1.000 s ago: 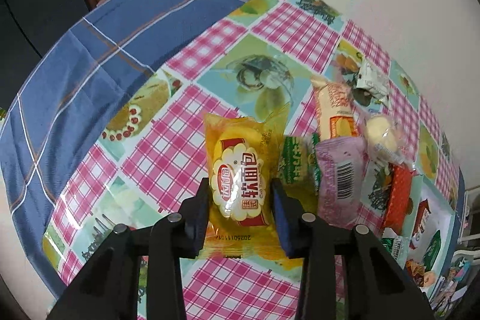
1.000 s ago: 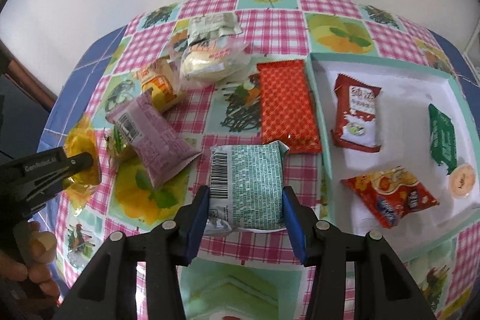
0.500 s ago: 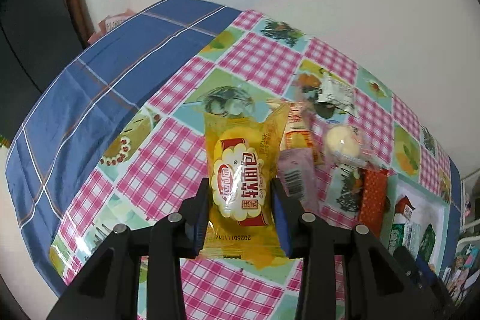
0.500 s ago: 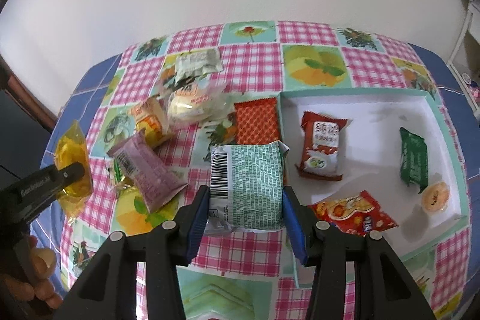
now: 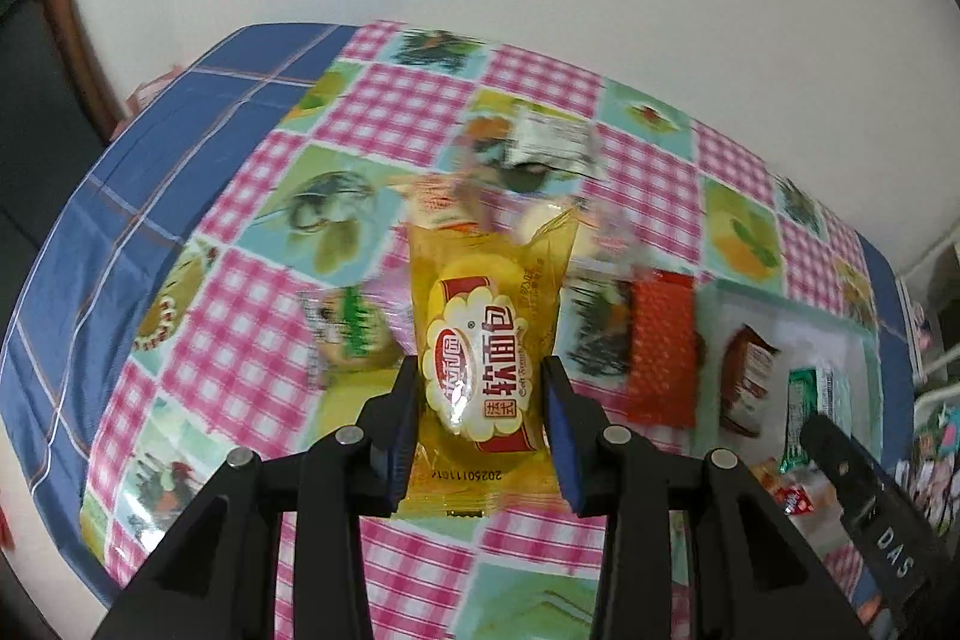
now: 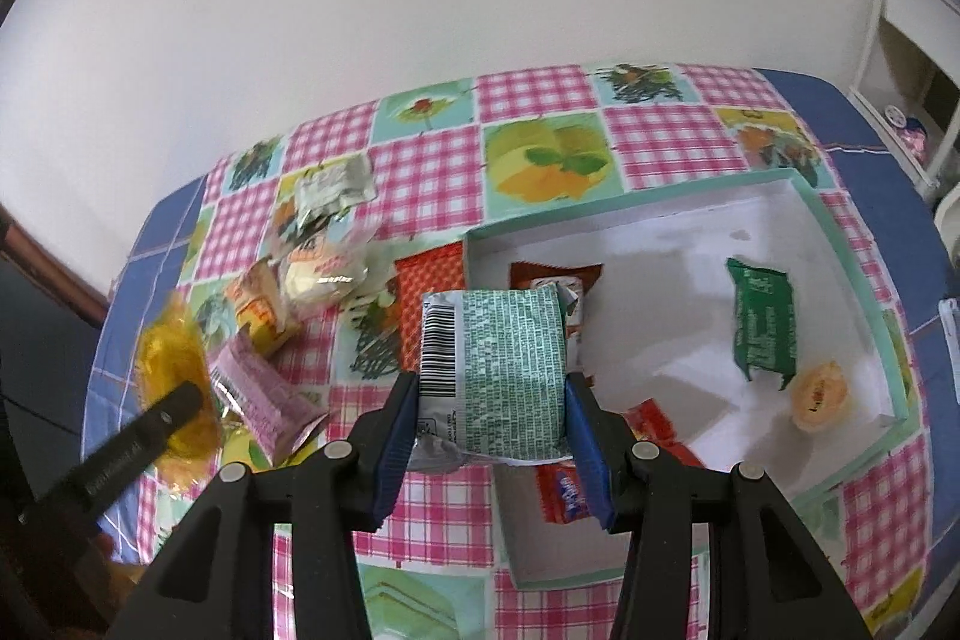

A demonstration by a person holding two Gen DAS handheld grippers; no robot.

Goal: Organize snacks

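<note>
Both packets have risen off the patchwork tablecloth (image 6: 540,100) and shifted toward the teal-rimmed box (image 6: 840,244) since a second ago. Yellow cellophane bun packet (image 5: 480,358), red-and-white label in Chinese characters with small "Soft" lettering, date code along its lower seal, clamped in left gripper (image 5: 480,424). Green-printed foil packet (image 6: 498,370), barcode panel, dense fine text unreadable, clamped in right gripper (image 6: 489,430) above the box's near-left corner. Glossy wrappers lie loose beyond; crinkled dark-green packet (image 6: 765,328) inside the box.

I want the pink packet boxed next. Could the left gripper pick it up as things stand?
Probably not yet: the left gripper is shut on the yellow bread packet, so its jaws are full. The pink packet itself lies uncovered on the tablecloth.
</note>
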